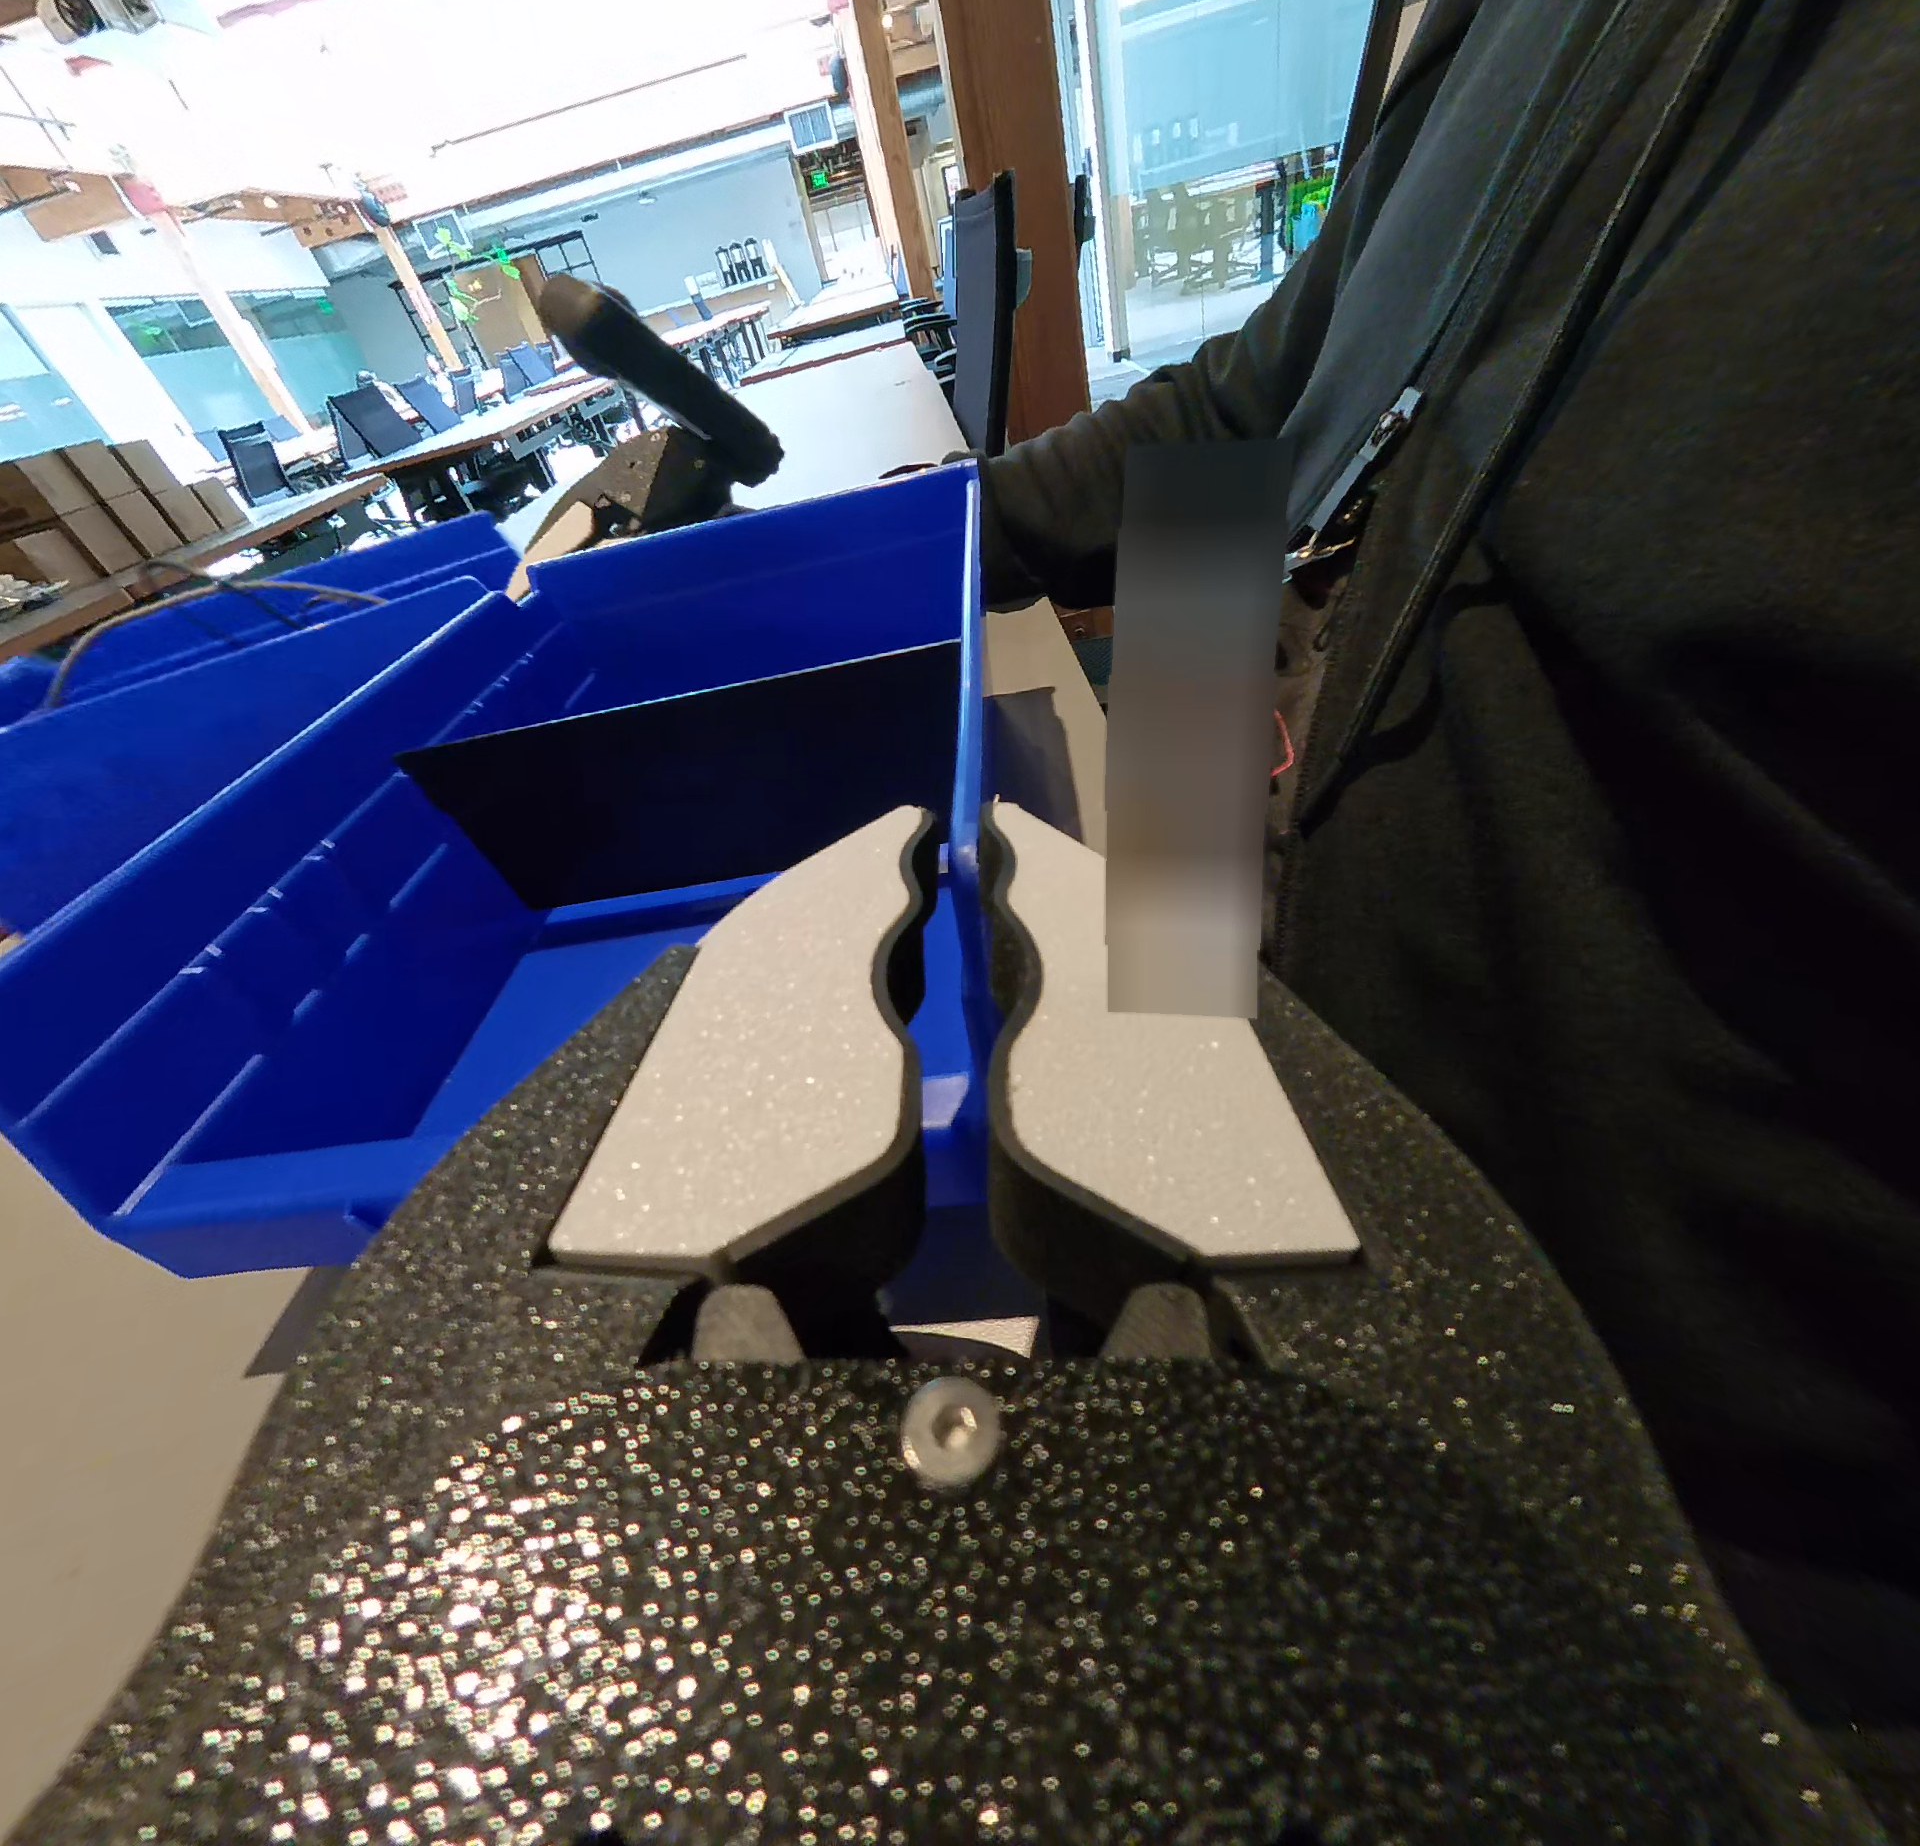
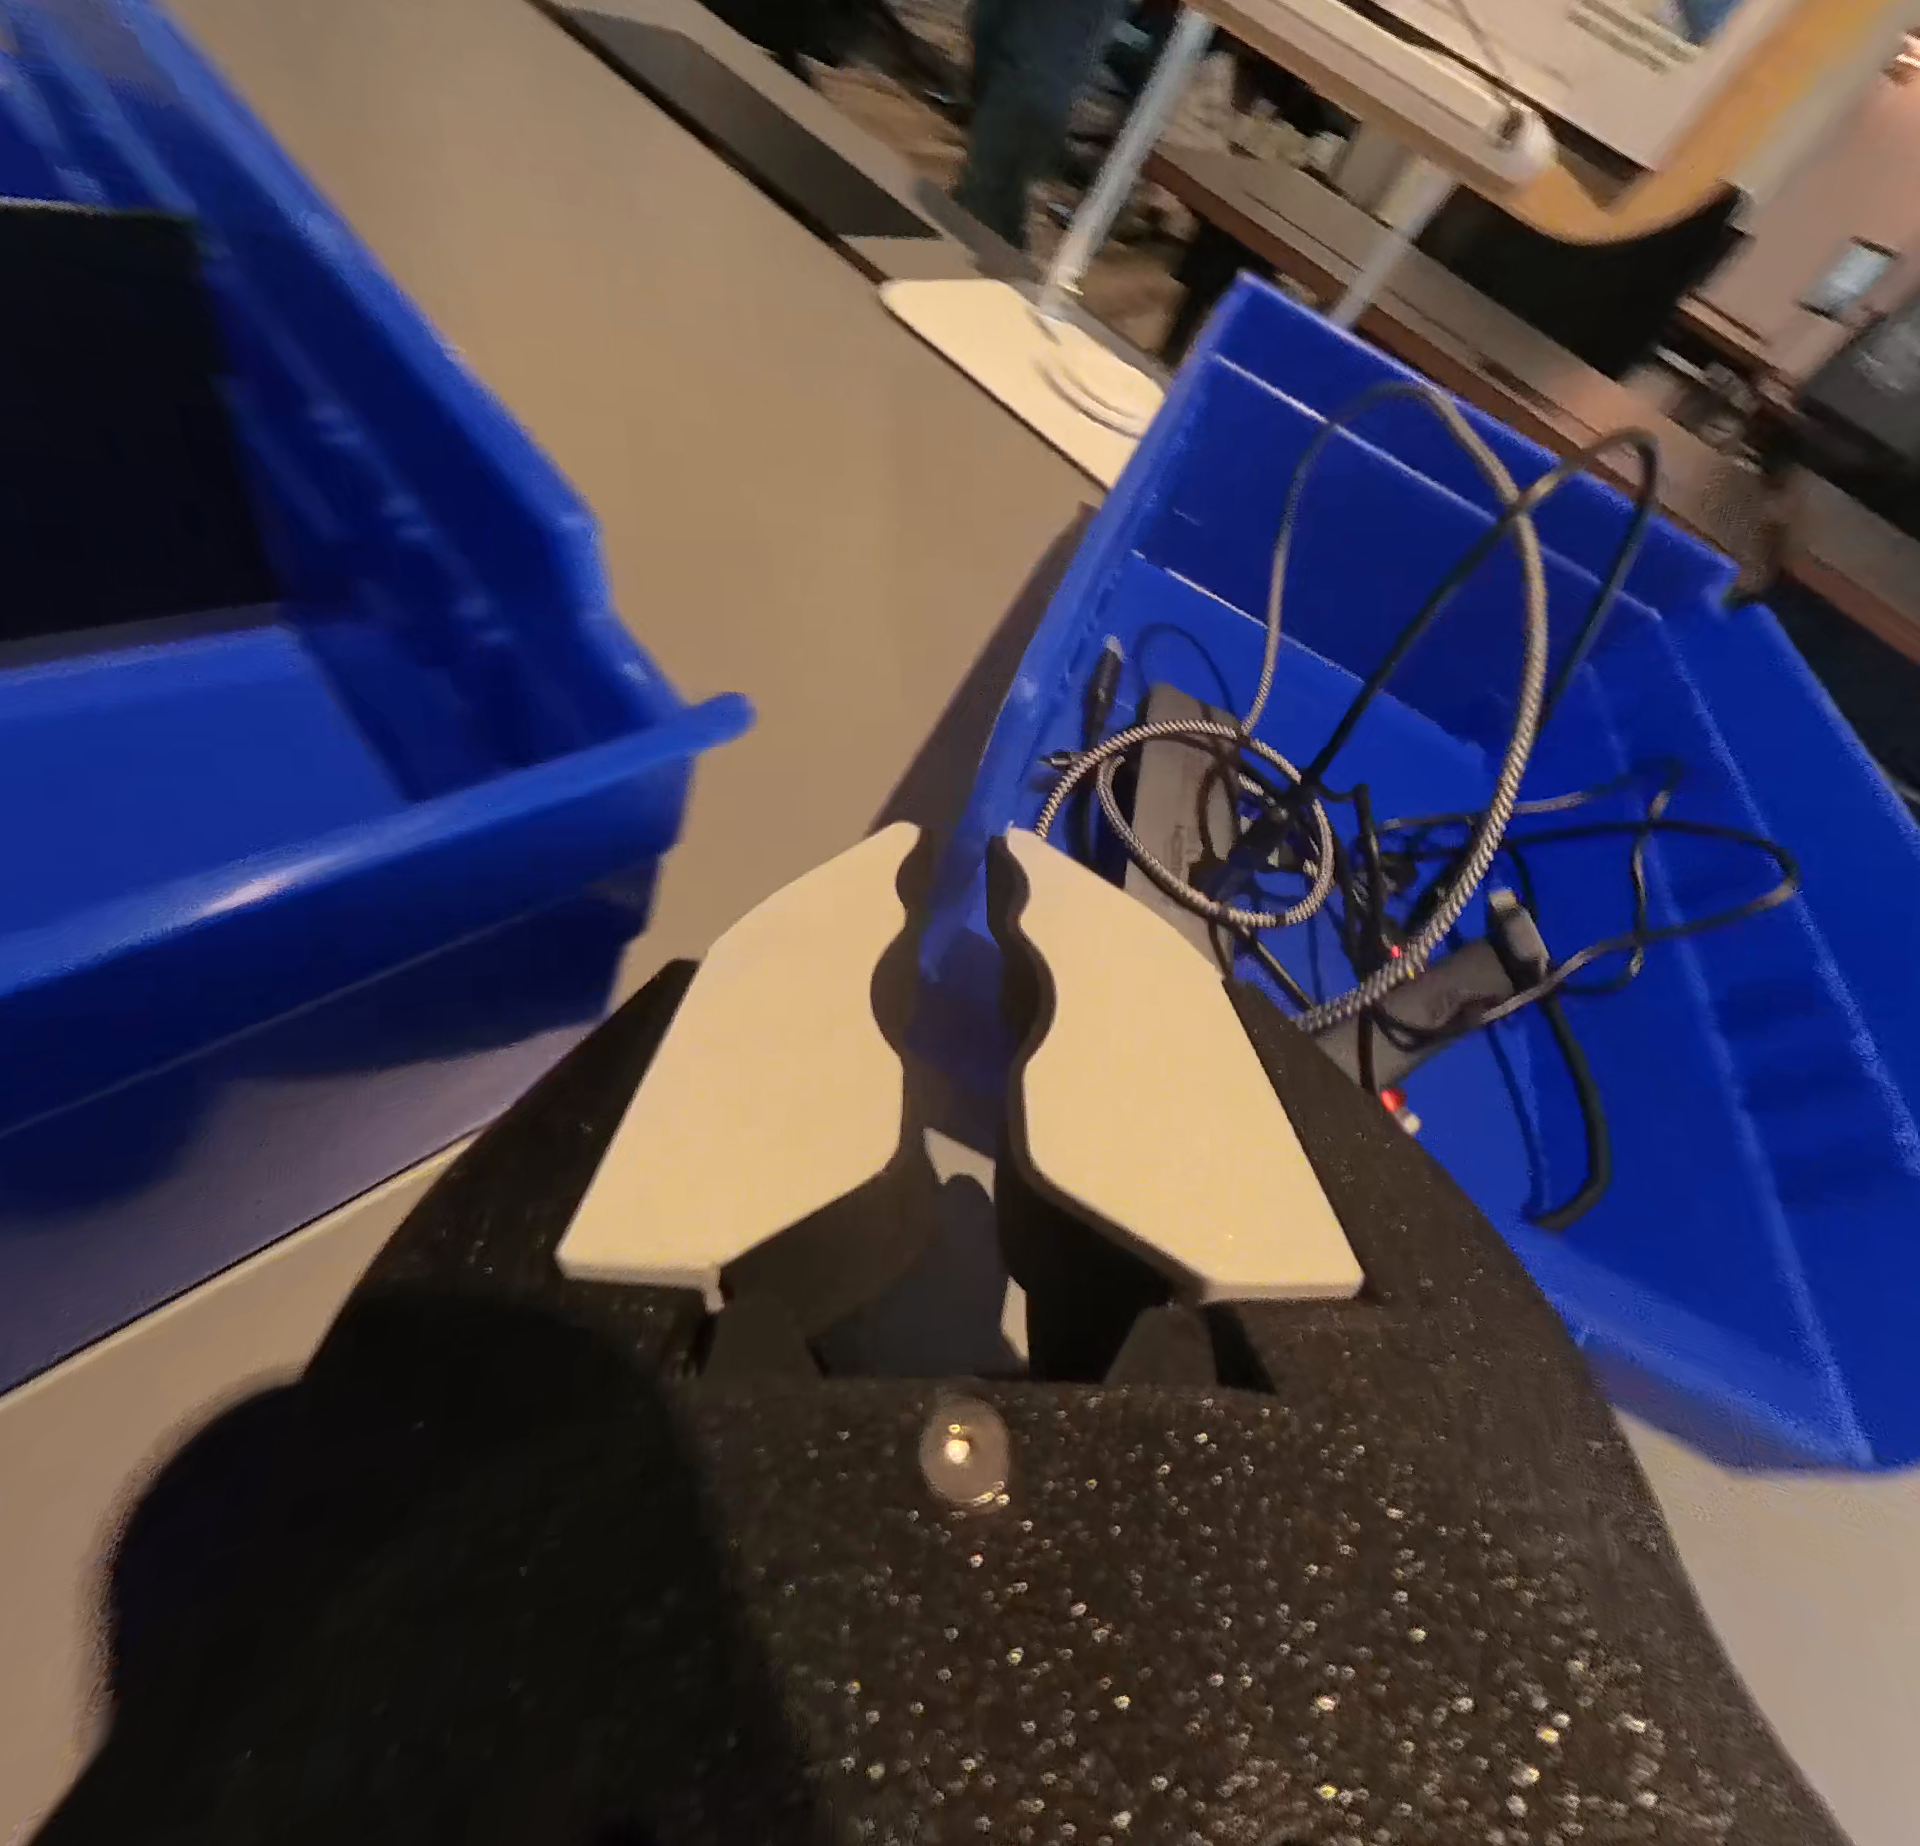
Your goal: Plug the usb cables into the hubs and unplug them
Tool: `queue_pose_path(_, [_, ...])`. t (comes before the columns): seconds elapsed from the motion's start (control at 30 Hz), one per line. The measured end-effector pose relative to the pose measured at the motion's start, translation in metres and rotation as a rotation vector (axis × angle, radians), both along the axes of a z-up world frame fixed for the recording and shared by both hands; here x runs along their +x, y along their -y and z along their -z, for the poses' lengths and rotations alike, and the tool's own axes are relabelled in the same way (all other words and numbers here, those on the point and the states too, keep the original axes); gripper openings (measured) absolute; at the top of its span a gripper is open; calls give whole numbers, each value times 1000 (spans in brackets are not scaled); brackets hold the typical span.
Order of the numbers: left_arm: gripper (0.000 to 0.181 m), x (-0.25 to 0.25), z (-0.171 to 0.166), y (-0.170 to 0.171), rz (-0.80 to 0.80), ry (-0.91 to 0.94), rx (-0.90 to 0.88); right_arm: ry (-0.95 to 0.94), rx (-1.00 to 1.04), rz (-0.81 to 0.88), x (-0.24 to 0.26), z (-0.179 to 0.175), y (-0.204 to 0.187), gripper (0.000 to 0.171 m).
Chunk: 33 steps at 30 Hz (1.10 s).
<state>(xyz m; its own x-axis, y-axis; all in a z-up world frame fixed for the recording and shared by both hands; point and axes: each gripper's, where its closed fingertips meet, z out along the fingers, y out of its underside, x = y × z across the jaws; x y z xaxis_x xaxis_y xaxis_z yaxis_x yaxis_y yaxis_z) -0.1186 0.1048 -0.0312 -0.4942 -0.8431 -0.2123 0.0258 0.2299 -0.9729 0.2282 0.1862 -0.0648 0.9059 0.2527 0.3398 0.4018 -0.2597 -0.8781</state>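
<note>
In the left wrist view my left gripper (image 1: 961,830) is shut on the right wall (image 1: 971,653) of an empty blue bin (image 1: 416,965) with a black divider (image 1: 675,778). In the right wrist view, which is blurred, my right gripper (image 2: 956,851) is shut on the near left rim (image 2: 961,892) of a second blue bin (image 2: 1714,861). That bin holds tangled USB cables (image 2: 1299,809), a grey hub (image 2: 1184,788) and a dark hub (image 2: 1455,996). The empty bin also shows at the left of this view (image 2: 312,809).
Both bins rest on a grey table (image 2: 727,446). Another blue bin (image 1: 208,716) with a cable (image 1: 208,591) stands to the left. A person in a dark jacket (image 1: 1558,861) stands close on the right. A black handle (image 1: 665,383) rises behind the empty bin. The gap from one gripper's tips to the other's is roughly 35 cm.
</note>
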Motion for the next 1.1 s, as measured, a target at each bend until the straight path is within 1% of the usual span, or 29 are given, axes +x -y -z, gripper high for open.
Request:
queue_pose_path(0.23, [7,-1,0,1,2,-1,-3,-73,-18,-271,-23,1,15,9])
queue_pose_path(0.3, [7,0,0,0,3,1,-5,-80,-25,-371,-28,0,21,9])
queue_pose_path(0.43, [7,-3,-5,1,18,15,-30,-116,-55,-478,-24,1,28,11])
queue_pose_path(0.67, [7,-9,-24,-9,11,91,-96,-117,-65,-522,-20,1,43,9])
queue_pose_path(0.77, [7,-9,-27,-13,-2,107,-101,-144,-83,-557,-17,1,50,7])
queue_pose_path(0.9, [7,-11,-31,-21,-32,132,-99,-206,-134,-623,-15,1,51,6])
queue_pose_path(1.0, [7,-8,-34,-29,-79,146,-80,-247,-192,-682,-15,2,48,7])
queue_pose_path(1.1, [6,-1,-46,-48,-171,160,-33,-245,-250,-719,-16,2,41,7])
